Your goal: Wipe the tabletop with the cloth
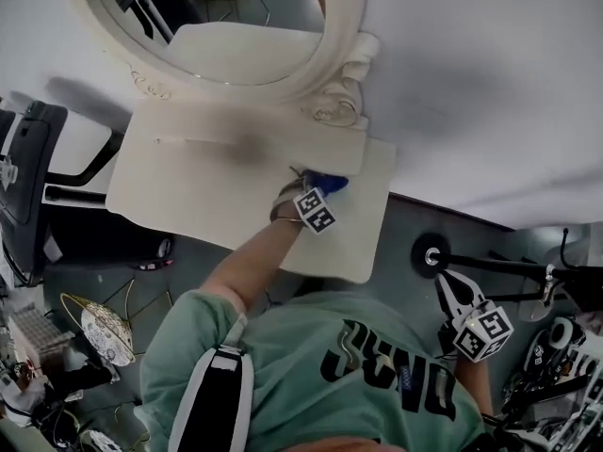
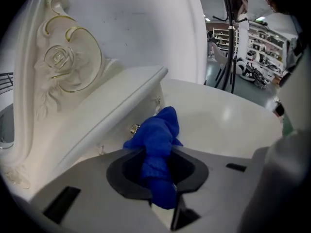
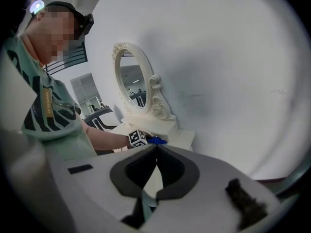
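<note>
- White wall (image 1: 471, 83) behind the mirror, taking up most of the top of the head view.
- Cream tabletop (image 1: 188, 182) below the mirror, bare across its left and middle.
- Person in a green shirt (image 1: 311, 365) on the near side of the table from the mirror, left forearm reaching toward the mirror's right foot.
- Oval mirror (image 1: 226, 26) in a carved cream frame, upright against the wall; carved rose on the frame plain in the left gripper view (image 2: 63, 62).
- Black chair (image 1: 28, 177) well to the left of the mirror, off the table's end.
- Low raised shelf (image 1: 245, 130) directly under the mirror, on the back of the tabletop.
- Right gripper (image 1: 450, 290) far from the mirror, off the table by the person's right side; jaws pressed together at the tips with nothing between them (image 3: 156, 149).
- Left gripper (image 1: 311, 191) just below the mirror's right foot, over the tabletop; jaws clamped on the cloth (image 2: 156, 154).
- Blue cloth (image 2: 158, 135) bunched up between those jaws, its free end poking out toward the front of the shelf under the mirror; seen from the head as a blue patch (image 1: 325, 182) at the shelf's right end.
- Small metal knob (image 2: 134, 128) on the shelf front, just beside the cloth.
</note>
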`<state>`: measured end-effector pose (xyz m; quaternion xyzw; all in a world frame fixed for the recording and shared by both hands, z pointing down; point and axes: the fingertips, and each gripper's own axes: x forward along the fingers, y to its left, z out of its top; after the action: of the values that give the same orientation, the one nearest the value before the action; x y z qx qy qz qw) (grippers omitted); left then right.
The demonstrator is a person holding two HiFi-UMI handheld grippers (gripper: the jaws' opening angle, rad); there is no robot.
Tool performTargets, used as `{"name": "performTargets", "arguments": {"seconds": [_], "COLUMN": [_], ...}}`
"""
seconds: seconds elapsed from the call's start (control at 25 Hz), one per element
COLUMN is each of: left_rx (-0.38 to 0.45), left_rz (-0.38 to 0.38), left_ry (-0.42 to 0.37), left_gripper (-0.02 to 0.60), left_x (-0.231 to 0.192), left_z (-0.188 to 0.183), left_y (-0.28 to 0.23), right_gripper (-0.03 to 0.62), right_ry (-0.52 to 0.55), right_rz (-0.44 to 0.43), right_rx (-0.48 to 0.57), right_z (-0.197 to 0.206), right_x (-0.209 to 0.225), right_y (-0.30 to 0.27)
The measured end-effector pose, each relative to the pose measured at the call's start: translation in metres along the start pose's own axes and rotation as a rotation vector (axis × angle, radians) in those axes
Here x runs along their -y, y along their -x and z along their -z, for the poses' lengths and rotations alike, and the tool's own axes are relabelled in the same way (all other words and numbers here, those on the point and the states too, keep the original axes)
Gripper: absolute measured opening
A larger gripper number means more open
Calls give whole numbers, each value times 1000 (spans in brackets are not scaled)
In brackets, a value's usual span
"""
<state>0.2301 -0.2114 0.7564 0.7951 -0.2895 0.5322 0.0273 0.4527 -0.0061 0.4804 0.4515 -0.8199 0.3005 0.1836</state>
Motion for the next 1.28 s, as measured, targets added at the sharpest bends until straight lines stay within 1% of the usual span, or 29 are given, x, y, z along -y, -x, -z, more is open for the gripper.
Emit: {"name": "performTargets", "arguments": {"seconds": [0.08, 0.2, 0.28, 0.36, 0.48, 0.64, 0.68, 0.8, 0.84, 0.88, 0.92, 1.0, 1.12, 1.2, 1.28], "left_rx": [7, -21, -45, -61, -75, -108, -133, -246, -271, -279, -269, -208, -73, 1, 41], "left_rz": [7, 18, 26, 26, 10, -10, 6, 100, 117, 122, 115, 72, 1, -24, -42], "left_ry": [4, 6, 2, 10, 69, 143, 162, 238, 258, 274, 284, 287, 270, 228, 172], "left_gripper": [97, 94, 94, 92, 92, 92, 92, 95, 95, 95, 95, 95, 95, 95, 95], "left_x": [2, 5, 18, 42, 92, 169, 193, 270, 289, 299, 299, 274, 200, 151, 106], "left_z": [-1, 3, 12, 28, 64, 115, 131, 187, 199, 204, 200, 172, 99, 44, -3], "left_y": [0, 0, 8, 24, 60, 113, 124, 145, 150, 154, 156, 157, 143, 123, 97], "right_gripper": [12, 12, 12, 12, 12, 12, 12, 12, 12, 12, 12, 12, 12, 12, 12], "right_ry": [0, 29, 50, 73, 101, 113, 114, 113, 113, 113, 114, 113, 116, 118, 105], "right_rz": [-4, -38, -66, -92, -131, -164, -171, -182, -184, -185, -187, -189, -185, -164, -134], "right_rx": [-6, -12, -10, -1, 11, 26, 29, 39, 43, 48, 53, 62, 67, 65, 65], "right_z": [-3, -6, -1, 6, 25, 66, 76, 98, 101, 101, 99, 93, 75, 61, 43], "right_x": [3, -1, -7, -12, -19, -23, -24, -24, -23, -21, -19, -14, -13, -9, -1], "right_y": [-3, -7, -4, 7, 36, 89, 101, 130, 136, 140, 142, 137, 117, 101, 82]}}
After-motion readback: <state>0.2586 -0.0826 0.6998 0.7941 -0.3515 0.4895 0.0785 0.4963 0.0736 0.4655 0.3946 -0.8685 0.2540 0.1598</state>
